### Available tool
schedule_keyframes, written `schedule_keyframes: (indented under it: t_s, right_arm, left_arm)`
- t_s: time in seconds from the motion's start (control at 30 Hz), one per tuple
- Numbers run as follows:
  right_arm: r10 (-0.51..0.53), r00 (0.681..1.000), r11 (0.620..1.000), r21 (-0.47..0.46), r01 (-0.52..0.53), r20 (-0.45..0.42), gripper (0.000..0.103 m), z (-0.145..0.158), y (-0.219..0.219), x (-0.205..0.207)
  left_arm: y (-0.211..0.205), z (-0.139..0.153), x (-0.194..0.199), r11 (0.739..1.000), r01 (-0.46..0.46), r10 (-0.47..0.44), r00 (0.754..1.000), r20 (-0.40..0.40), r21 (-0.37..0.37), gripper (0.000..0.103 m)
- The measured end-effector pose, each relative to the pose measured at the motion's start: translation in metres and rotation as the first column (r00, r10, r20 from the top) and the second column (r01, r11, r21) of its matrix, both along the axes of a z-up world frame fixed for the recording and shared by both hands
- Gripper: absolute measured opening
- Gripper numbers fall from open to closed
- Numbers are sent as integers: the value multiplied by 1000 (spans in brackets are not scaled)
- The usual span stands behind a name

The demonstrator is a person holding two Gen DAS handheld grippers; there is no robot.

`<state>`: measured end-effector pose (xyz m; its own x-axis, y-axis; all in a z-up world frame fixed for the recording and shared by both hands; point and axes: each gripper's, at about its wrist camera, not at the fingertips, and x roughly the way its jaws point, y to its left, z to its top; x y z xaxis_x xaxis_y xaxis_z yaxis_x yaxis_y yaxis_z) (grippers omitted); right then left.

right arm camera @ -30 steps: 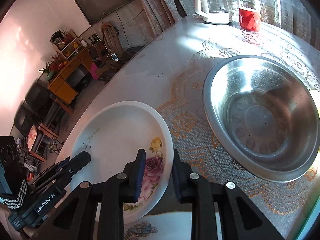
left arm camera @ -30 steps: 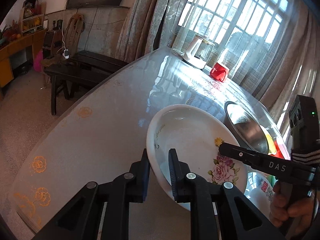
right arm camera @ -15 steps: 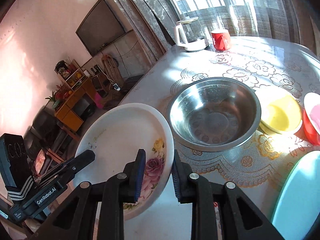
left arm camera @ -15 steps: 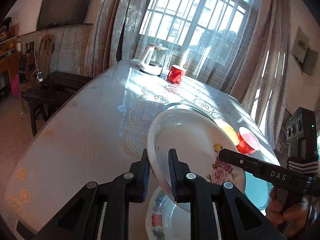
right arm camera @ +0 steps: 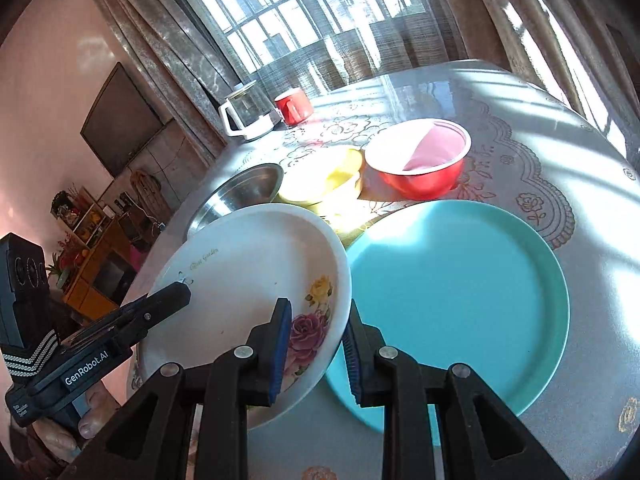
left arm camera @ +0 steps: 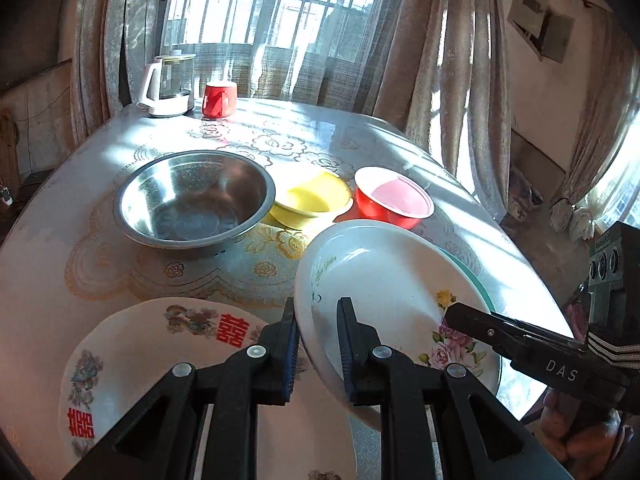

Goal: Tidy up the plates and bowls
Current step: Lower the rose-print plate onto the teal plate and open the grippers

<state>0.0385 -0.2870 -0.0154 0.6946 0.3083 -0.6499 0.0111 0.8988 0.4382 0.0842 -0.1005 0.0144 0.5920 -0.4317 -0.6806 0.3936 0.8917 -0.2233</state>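
both the left gripper (left arm camera: 316, 344) and right gripper (right arm camera: 314, 344) clench their fingers on the white round rose-painted ceramic plate (right arm camera: 248, 280), with the turquoise round plate (right arm camera: 460, 280) at its 3 o'clock.

A white rose-patterned plate (left arm camera: 384, 280) is held tilted above the table, its near rim clamped at two spots, partly overlapping a flat turquoise plate (right arm camera: 460, 288) lying beneath it on the lace-patterned cloth. Beside them, at the near edge, lies a white plate with red characters and floral motifs (left arm camera: 160, 360). Farther back stand three bowls in a row: an empty stainless steel bowl (left arm camera: 196, 200), a shallow yellow bowl (left arm camera: 308, 196) just beside it, and a red bowl with a pink-white inside (left arm camera: 392, 198) next to the yellow one, all upright in strong window light
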Motion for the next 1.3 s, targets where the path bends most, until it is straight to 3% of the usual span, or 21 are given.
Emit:
schedule_keyframes:
  t_s: [0.23, 0.5, 0.97, 1.13, 1.3]
  right_arm:
    - [-109, 993, 994, -19, 108, -37, 25, -27, -47, -9]
    - [-102, 993, 991, -96, 95, -65, 27, -47, -57, -6]
    - [-67, 995, 986, -155, 56, -68, 29, -45, -62, -10]
    - [-110, 992, 969, -229, 94, -62, 16, -43, -62, -7]
    - [-151, 987, 971, -198, 137, -58, 14, -44, -72, -1]
  left_arm:
    - [-56, -23, 7, 996, 50, -46, 997, -56, 70, 18]
    - [-77, -47, 15, 991, 49, -36, 994, -107, 123, 19]
    - [-94, -50, 14, 972, 16, -7, 999, -38, 233, 19]
    - [-97, -50, 20, 974, 22, -10, 998, -55, 225, 19]
    - [-103, -51, 23, 973, 27, -15, 998, -54, 228, 19]
